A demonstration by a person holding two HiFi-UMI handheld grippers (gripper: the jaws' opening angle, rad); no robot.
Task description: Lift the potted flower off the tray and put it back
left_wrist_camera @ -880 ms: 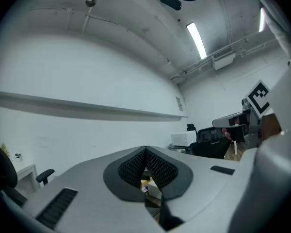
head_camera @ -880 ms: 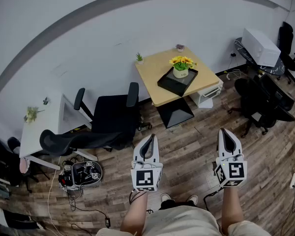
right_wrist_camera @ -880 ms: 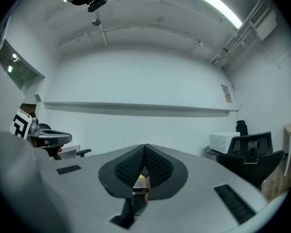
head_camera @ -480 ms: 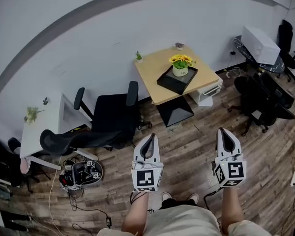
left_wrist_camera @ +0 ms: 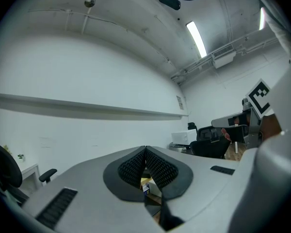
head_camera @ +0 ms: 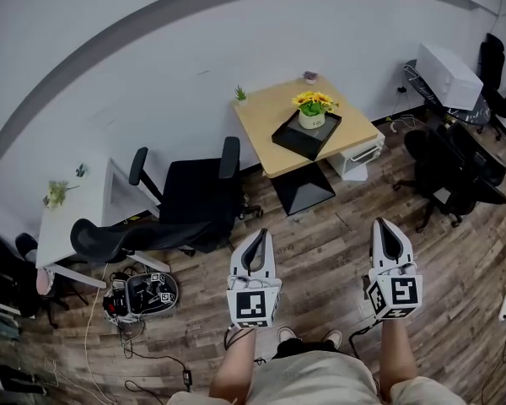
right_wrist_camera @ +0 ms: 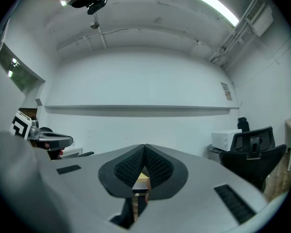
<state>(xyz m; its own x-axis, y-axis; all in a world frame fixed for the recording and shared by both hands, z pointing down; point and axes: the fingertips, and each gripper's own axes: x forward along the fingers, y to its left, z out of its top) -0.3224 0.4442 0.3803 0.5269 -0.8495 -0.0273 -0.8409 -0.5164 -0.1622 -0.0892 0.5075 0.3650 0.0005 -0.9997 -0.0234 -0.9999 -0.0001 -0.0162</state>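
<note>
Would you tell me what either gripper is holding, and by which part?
Nothing is held: left gripper and right gripper are shut, empty; the potted flower sits on its tray.

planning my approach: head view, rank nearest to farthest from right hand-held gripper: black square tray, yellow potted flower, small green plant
1. black square tray, mid table
2. yellow potted flower, on tray
3. small green plant, far-left corner

The far bench [head_camera: 261, 126] has a smooth, pale wood top; the tray [head_camera: 302, 145] is matt black; the floor [head_camera: 337, 243] is dark, grainy wood planks.
</note>
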